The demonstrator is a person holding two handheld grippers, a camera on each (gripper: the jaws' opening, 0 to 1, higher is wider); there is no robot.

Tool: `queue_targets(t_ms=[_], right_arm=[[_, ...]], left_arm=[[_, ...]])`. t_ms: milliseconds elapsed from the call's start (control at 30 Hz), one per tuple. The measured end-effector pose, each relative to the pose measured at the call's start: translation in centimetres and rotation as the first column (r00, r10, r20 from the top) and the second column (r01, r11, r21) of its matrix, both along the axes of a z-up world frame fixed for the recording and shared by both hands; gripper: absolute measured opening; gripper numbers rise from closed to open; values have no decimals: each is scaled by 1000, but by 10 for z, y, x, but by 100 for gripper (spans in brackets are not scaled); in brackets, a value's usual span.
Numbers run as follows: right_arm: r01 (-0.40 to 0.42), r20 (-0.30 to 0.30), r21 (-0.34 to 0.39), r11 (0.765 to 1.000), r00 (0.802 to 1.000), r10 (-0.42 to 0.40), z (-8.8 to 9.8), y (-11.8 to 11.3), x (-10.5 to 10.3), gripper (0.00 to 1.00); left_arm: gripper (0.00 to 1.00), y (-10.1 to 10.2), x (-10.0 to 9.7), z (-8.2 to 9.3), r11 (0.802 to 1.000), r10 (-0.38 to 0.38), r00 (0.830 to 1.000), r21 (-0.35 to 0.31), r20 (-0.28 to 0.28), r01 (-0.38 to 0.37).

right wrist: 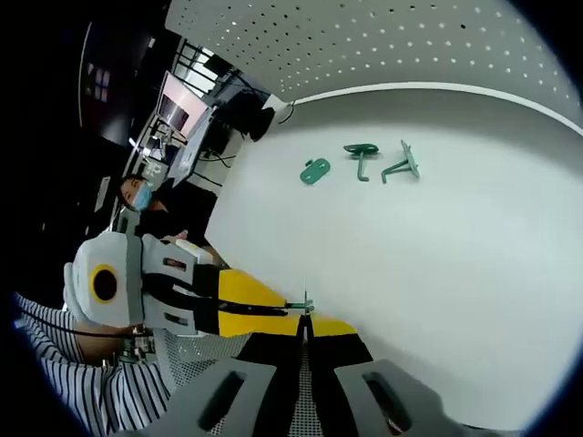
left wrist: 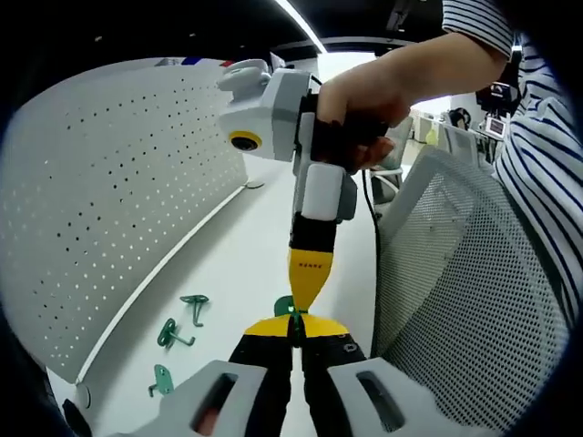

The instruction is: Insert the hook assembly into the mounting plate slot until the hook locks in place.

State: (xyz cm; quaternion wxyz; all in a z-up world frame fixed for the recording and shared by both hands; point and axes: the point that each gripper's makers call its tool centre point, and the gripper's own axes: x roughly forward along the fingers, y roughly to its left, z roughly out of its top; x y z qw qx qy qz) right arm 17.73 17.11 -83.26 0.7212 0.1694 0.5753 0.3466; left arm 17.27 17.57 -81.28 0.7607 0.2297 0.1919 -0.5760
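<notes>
An office or lab workroom: a white tabletop [right wrist: 437, 264] backed by a white pegboard [left wrist: 109, 200] full of small holes, a mesh chair [left wrist: 465, 300] beside it, a strip light [left wrist: 299, 23] on a dark ceiling, and further desks with monitors [right wrist: 179, 102] and cables behind. A person [right wrist: 146, 205] sits at one of those desks

My fingers [left wrist: 293, 330] are yellow over black, pinching a green hook [left wrist: 286, 307]. Beyond them lie three green hooks [right wrist: 360, 158] on the white worktop [right wrist: 437, 246], before a white dotted pegboard [left wrist: 100, 191].
</notes>
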Motion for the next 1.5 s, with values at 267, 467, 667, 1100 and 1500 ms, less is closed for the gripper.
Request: queue_targets(t_ms=[267,467,667,1100,1500], right_arm=[[8,-3,18,1000,1000,-7,1,1,-1,0],[24,66,21,999,997,-25,6,1,6,0],[81,152,45,996,985,-87,20,-2,21,0],[153,443,-53,987,889,-114,46,-32,40,13],[257,689,-252,933,725,-14,78,-76,39,38]], left_arm=[[1,1,2,1,1000,13,999,-24,-42,-14],[1,1,10,4,996,69,993,-45,-94,-74],[1,2,23,13,983,154,978,-75,-138,-166],[1,10,40,23,950,290,946,-74,-147,-303],[1,32,70,53,892,441,897,-97,-20,-441]])
